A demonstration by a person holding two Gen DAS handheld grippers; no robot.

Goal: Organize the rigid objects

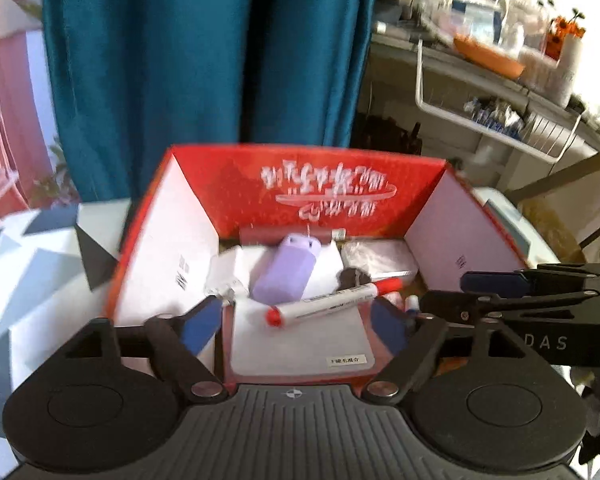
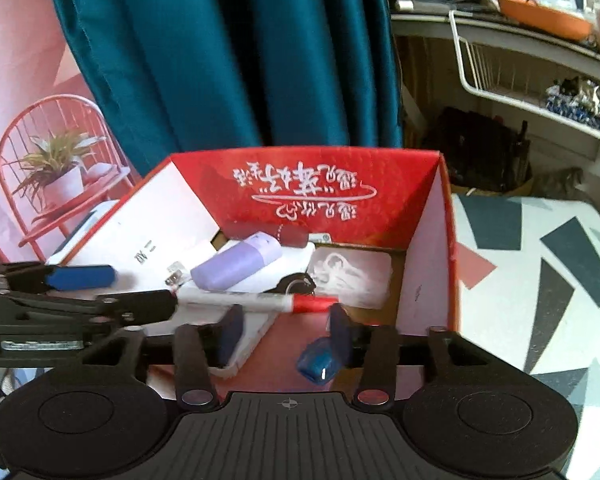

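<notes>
Both grippers hang over the open red box, which stands on the patterned tabletop.

Left gripper: fingers apart, nothing between the pads; the marker lies just beyond them. Right gripper: fingers apart, clamped on nothing; a small blue object sits just by the right-hand finger, whether touching I cannot tell.

Progress, judged from the contents: well along. Already inside the box: a red-capped marker lying across a white card, a lilac case, a dark red tube against the far wall, a clear-wrapped packet, a dark rounded item, and white boxes. No loose rigid objects show on the visible tabletop, so little seems left, perhaps only tidying the pile.

Writing: white Chinese script on the box's far wall, upside down and unread. The card has a small label, blurred. "DAS" shows on the right gripper's body in the left wrist view
</notes>
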